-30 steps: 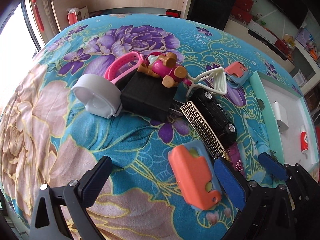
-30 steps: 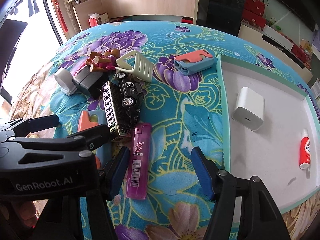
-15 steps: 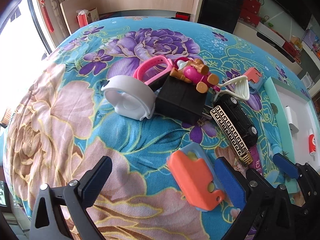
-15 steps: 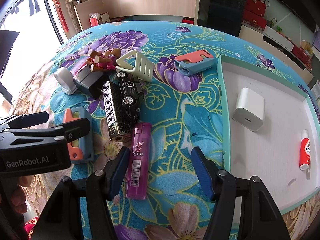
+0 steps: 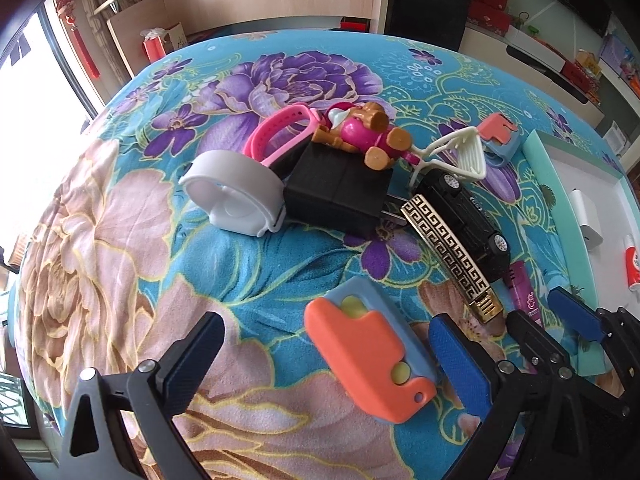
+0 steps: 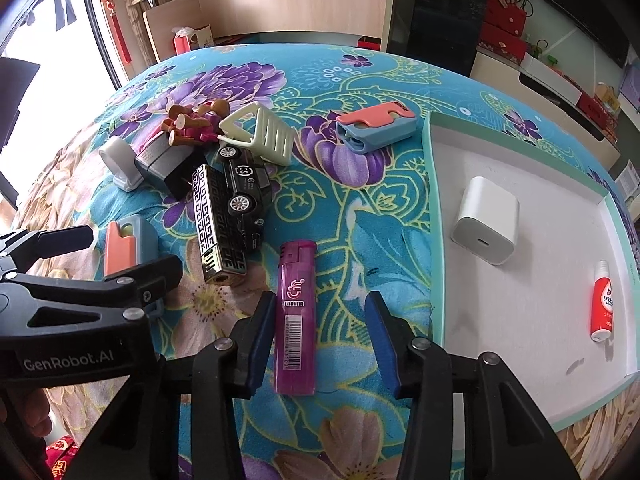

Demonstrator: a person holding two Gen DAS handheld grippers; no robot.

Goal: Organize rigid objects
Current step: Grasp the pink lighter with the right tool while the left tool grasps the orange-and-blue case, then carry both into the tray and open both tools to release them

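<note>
My left gripper [image 5: 328,356] is open, and an orange and blue case [image 5: 370,354] lies on the cloth between its fingers, near the right one. It also shows in the right wrist view [image 6: 124,244]. My right gripper [image 6: 318,340] is open around a purple lighter [image 6: 296,316] that lies flat, close to the left finger. A white tray with a teal rim [image 6: 430,216] at the right holds a white charger [image 6: 486,226] and a small red bottle [image 6: 602,306].
A pile sits further back: a gold patterned lighter [image 6: 212,220], a black toy car [image 6: 244,196], a black box [image 5: 340,196], a white ring holder [image 5: 236,200], a pink band [image 5: 280,136], a toy figure [image 5: 360,134], a cream toy cart [image 6: 260,132]. Another orange and blue case [image 6: 376,128] lies by the tray.
My left gripper has drawn back and to the left, so the orange and blue case now lies between its fingers. My right gripper has stayed around the purple lighter.
</note>
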